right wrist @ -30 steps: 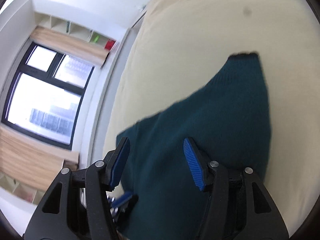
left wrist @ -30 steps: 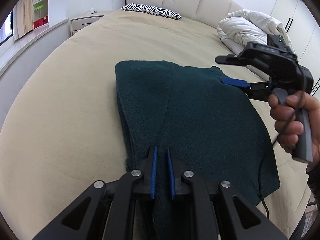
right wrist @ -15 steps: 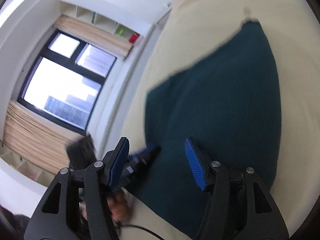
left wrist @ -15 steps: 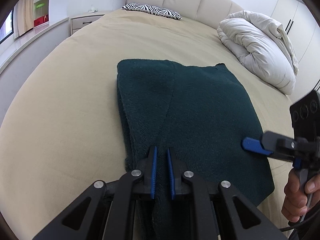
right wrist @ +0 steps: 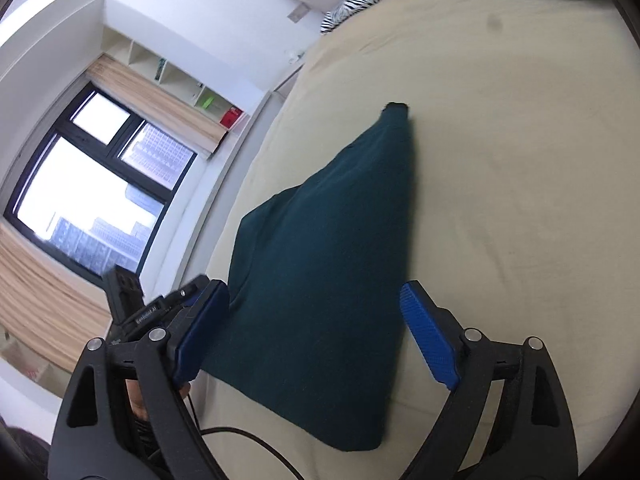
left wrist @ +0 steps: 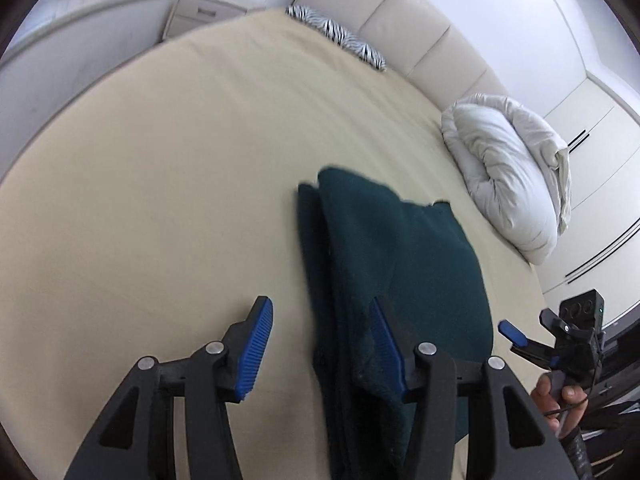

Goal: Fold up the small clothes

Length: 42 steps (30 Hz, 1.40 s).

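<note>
A dark teal knitted garment (left wrist: 404, 276) lies folded lengthwise on the beige bed (left wrist: 168, 184). It also shows in the right wrist view (right wrist: 324, 280). My left gripper (left wrist: 324, 348) is open and empty, its jaws straddling the garment's near left edge. My right gripper (right wrist: 316, 336) is open and empty, held above the garment's near end. The right gripper also shows at the lower right of the left wrist view (left wrist: 516, 334), beside the garment. The left gripper's body (right wrist: 136, 304) shows at the lower left of the right wrist view.
A white rolled duvet (left wrist: 508, 184) lies at the bed's right side. A zebra-print pillow (left wrist: 340, 36) sits by the padded headboard (left wrist: 420, 28). A nightstand (left wrist: 200, 12) and a window (right wrist: 88, 192) are on the left. White wardrobe doors (left wrist: 596, 184) stand right.
My left gripper has opened and let go of the garment's edge, and its view has swung left. My right gripper has drawn back towards the garment's near end.
</note>
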Each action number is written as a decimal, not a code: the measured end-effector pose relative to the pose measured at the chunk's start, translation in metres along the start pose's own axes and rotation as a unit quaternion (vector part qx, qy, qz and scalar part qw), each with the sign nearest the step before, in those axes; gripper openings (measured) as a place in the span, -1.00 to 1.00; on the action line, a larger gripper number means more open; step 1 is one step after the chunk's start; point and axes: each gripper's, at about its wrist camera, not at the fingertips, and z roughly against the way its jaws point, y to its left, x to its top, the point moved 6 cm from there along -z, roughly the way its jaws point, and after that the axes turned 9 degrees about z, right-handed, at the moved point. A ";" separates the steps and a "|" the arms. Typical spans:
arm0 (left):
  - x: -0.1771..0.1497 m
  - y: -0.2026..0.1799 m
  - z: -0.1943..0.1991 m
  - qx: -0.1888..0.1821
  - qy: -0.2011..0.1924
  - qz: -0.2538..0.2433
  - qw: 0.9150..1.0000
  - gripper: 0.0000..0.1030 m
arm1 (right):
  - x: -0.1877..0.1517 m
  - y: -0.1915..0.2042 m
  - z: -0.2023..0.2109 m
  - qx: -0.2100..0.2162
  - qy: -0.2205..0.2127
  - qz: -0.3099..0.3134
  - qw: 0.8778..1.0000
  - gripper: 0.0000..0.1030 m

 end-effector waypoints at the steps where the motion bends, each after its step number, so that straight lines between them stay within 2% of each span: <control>1: -0.001 -0.003 -0.004 -0.010 0.009 0.002 1.000 0.02 | 0.001 -0.008 0.006 0.003 0.006 -0.007 1.000 0.71; 4: -0.006 -0.012 -0.017 -0.038 0.042 0.000 0.998 0.02 | -0.003 -0.032 -0.003 0.011 0.037 -0.043 0.998 0.71; 7: -0.006 -0.013 -0.031 -0.053 0.061 0.017 0.997 0.02 | -0.012 -0.046 -0.021 0.029 0.066 -0.062 0.995 0.69; 11: 0.000 -0.007 -0.037 -0.080 0.067 0.049 0.993 0.00 | -0.009 -0.045 -0.040 0.050 0.084 -0.064 0.993 0.47; 15: 0.008 0.006 -0.044 -0.105 0.075 0.088 0.988 -0.16 | -0.010 -0.045 -0.056 0.048 0.107 -0.060 0.991 0.38; 20: 0.005 0.001 -0.050 -0.100 0.082 0.080 0.988 -0.19 | -0.010 -0.050 -0.057 0.049 0.106 -0.072 0.991 0.23; 24: 0.005 0.002 -0.053 -0.109 0.085 0.088 0.986 -0.42 | -0.012 -0.054 -0.057 0.044 0.096 -0.072 0.992 0.05; 31: 0.005 -0.008 -0.040 -0.139 0.082 0.100 0.982 -0.53 | -0.004 -0.031 -0.042 0.034 0.072 -0.074 0.994 -0.15; 35: -0.003 -0.031 -0.025 -0.154 0.084 0.078 0.981 -0.54 | -0.008 -0.019 -0.020 0.043 0.055 -0.074 0.995 -0.18; 39: -0.030 -0.062 -0.003 -0.161 0.085 0.042 0.982 -0.54 | -0.021 -0.009 0.016 0.055 0.045 -0.077 0.995 -0.19; 42: -0.059 -0.080 0.007 -0.169 0.092 0.035 0.981 -0.54 | -0.040 -0.003 0.055 0.055 0.037 -0.075 0.995 -0.19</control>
